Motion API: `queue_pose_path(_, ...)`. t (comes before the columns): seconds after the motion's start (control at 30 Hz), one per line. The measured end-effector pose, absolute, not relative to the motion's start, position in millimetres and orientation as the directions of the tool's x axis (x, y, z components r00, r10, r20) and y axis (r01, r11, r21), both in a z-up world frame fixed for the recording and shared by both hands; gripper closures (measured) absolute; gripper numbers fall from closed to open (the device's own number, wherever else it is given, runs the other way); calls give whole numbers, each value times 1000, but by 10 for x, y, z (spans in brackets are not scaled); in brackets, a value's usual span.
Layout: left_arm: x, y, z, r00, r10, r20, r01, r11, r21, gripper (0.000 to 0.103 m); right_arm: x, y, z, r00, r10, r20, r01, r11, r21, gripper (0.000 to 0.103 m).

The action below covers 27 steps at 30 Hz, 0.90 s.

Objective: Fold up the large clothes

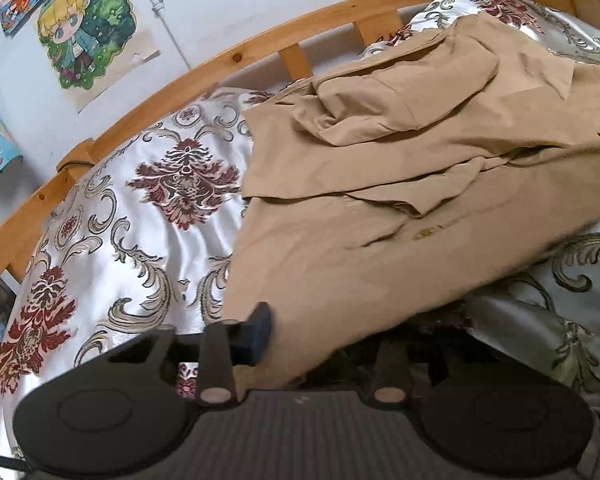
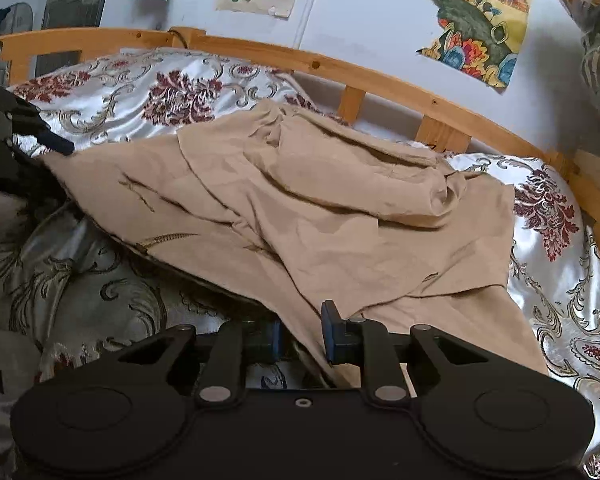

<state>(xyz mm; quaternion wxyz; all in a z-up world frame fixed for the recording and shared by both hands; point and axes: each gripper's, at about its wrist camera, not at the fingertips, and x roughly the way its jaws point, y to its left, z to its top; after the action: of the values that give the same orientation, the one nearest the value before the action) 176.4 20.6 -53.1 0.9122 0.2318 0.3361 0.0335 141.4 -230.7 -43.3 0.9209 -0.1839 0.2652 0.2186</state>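
I've got the tan jacket (image 2: 320, 208) spread over the patterned bedspread (image 2: 556, 280), sleeves already laid across its middle. My right gripper (image 2: 302, 340) has the near hem between its jaws, pads nipped onto the cloth. The left gripper (image 1: 296, 336) sits at the other near corner; one pad shows, the other is under fabric, so probably clamped. I'd lift both corners evenly and carry them ahead, keeping the edge taut.

I see a pale wall (image 2: 372, 20) hung with colourful cartoon posters (image 1: 86, 28). A wooden bed rail (image 2: 380, 80) with short slats runs along it. A satin bedspread (image 1: 148, 200) with maroon floral medallions covers the bed. Daylight is soft.
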Motion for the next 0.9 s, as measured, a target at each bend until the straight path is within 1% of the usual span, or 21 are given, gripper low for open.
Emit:
queue_pose_path(0.03, 1765, 220, -515, 777, 219, -590, 89, 890, 447, 75, 1406, -2296, -461, 758, 295, -582, -507, 828, -241, 70)
queue_pose_path(0.07, 1763, 223, -497, 780, 216, -587, 87, 891, 445, 79, 1403, -2285, -498, 750, 277, -601, -516, 813, -270, 63)
queue_pose_path(0.1, 1771, 230, -481, 781, 214, -587, 87, 894, 440, 81, 1398, -2269, -550, 736, 251, -629, -532, 789, -307, 49)
queue_pose_path(0.13, 1776, 232, -471, 779, 216, -588, 80, 897, 435, 85, 1387, -2265, -603, 734, 221, -642, -537, 767, -351, 41)
queue_pose_path(0.17, 1779, 230, -459, 778, 217, -590, 74, 900, 429, 89, 1376, -2281, -654, 747, 182, -640, -531, 743, -408, 41)
queue_pose_path(0.23, 1792, 231, -438, 778, 223, -587, 57, 906, 419, 93, 1378, -2358, -717, 768, 107, -631, -504, 709, -493, 40)
queue_pose_path(0.27, 1785, 228, -422, 780, 220, -586, 53, 910, 412, 94, 1389, -2419, -723, 776, 72, -626, -479, 712, -512, 38)
queue_pose_path(0.3, 1773, 234, -403, 784, 216, -583, 50, 913, 405, 94, 1393, -2497, -707, 781, 54, -622, -458, 726, -513, 34)
queue_pose_path(0.33, 1755, 241, -386, 788, 210, -578, 51, 915, 401, 95, 1390, -2577, -690, 787, 37, -615, -433, 743, -510, 35)
queue_pose_path(0.37, 1729, 244, -372, 793, 204, -575, 53, 916, 398, 96, 1390, -2642, -672, 790, 22, -612, -414, 756, -508, 35)
queue_pose_path(0.4, 1702, 248, -362, 798, 201, -569, 52, 917, 396, 96, 1381, -2699, -648, 788, 21, -616, -407, 767, -495, 45)
queue_pose_path(0.43, 1672, 252, -358, 801, 194, -566, 54, 919, 391, 97, 1370, -2727, -623, 783, 24, -622, -405, 778, -480, 78)
queue_pose_path(0.47, 1638, 259, -357, 802, 188, -566, 55, 921, 385, 97, 1353, -2746, -581, 767, 43, -640, -417, 792, -446, 94)
queue_pose_path(0.6, 1440, 303, -291, 813, 131, -568, 89, 935, 344, 98, 1206, -2731, -413, 773, 45, -633, -410, 797, -443, 96)
queue_pose_path(0.73, 1151, 405, -44, 819, 70, -569, 118, 951, 287, 98, 989, -2743, -96, 787, 44, -615, -397, 799, -451, 97)
queue_pose_path(0.8, 997, 451, 175, 833, 45, -552, 126, 955, 268, 98, 819, -2725, 146, 813, 41, -581, -382, 790, -479, 97)
queue_pose_path(0.9, 874, 457, 561, 871, 23, -491, 137, 948, 288, 98, 610, -2726, 565, 858, 61, -511, -349, 798, -492, 97)
